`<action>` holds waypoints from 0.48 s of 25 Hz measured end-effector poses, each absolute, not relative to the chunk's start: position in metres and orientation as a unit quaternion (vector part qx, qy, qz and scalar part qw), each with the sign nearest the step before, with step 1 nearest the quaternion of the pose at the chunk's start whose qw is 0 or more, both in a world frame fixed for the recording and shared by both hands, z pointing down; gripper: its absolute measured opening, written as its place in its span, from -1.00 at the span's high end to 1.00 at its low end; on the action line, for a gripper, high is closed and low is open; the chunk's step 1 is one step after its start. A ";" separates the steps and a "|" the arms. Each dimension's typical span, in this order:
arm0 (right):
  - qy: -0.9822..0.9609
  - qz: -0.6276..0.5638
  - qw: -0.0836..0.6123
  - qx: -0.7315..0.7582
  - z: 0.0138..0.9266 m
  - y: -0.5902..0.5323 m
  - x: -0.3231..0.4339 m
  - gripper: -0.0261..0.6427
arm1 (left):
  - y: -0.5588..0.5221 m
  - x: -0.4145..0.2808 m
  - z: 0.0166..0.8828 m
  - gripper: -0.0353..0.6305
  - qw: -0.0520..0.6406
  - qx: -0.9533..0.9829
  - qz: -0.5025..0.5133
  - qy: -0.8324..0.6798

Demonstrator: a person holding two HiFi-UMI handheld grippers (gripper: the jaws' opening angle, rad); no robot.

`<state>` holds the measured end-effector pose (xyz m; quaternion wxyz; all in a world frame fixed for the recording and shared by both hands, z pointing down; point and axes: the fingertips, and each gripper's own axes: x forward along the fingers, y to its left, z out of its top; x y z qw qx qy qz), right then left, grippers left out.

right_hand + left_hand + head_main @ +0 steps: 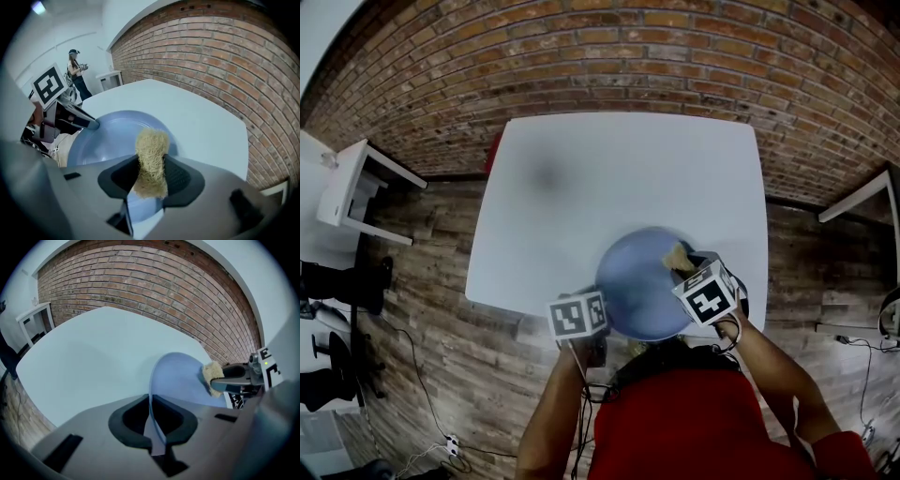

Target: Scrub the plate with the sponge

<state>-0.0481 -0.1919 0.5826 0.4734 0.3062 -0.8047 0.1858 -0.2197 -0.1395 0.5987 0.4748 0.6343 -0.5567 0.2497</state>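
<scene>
Gripping the plate: the left gripper (152,423) has its fingers clenched on the near-left rim of the blue plate (642,286); the rim runs edge-on between them.
Right gripper: the right gripper (151,183) has its fingers clamped on a tan, fibrous sponge (152,143), which sticks out past the fingertips.
Sponge: it lies against the upper face of the plate, at its right side near the rim.
Plate: it sits at the near edge of the white table (609,169) and partly overhangs it toward the person. Whether it rests on the table or is held just above it cannot be told.
Surroundings: a brick wall (581,56) stands behind the table, a wood-plank floor (441,319) lies around it, and the person's red top (694,422) fills the bottom of the head view.
</scene>
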 end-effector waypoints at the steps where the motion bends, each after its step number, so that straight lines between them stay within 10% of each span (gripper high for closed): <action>1: -0.810 0.184 0.470 0.299 0.580 -0.187 -0.055 0.44 | -0.140 -0.220 0.599 0.80 0.475 0.634 0.249 -0.557; 12: -0.847 0.155 0.480 0.169 0.585 -0.105 -0.161 0.44 | -0.139 -0.220 0.600 0.80 0.483 0.627 0.235 -0.564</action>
